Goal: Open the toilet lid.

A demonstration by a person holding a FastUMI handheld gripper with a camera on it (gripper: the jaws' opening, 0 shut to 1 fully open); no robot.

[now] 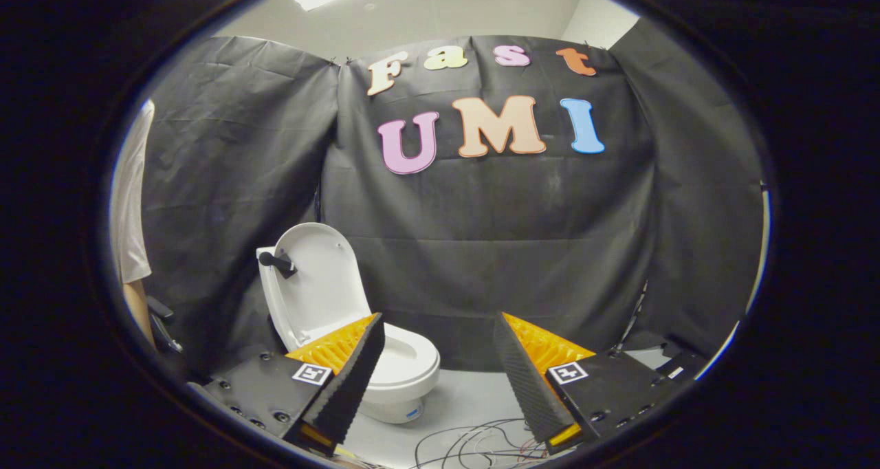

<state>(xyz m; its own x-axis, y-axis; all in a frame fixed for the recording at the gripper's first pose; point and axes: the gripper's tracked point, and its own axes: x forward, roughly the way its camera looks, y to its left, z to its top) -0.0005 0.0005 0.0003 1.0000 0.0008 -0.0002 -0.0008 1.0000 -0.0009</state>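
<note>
I see my gripper (438, 328) spread wide, holding nothing. The toilet (405, 366) sits just beyond its left finger, its lid (320, 280) upright against the booth wall; cables (474, 441) lie beside the toilet's base.

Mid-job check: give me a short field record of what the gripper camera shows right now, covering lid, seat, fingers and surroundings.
toilet lid: raised, standing upright, with a dark handle on it
seat and bowl: uncovered, seat down
gripper: fingers open, holding nothing, apart from the toilet
toilet position: beyond the left finger, partly hidden by it
floor: loose cables between the fingers
backdrop: black cloth wall
person: a sleeve and arm beside the toilet
task state: lid appears already open
</note>
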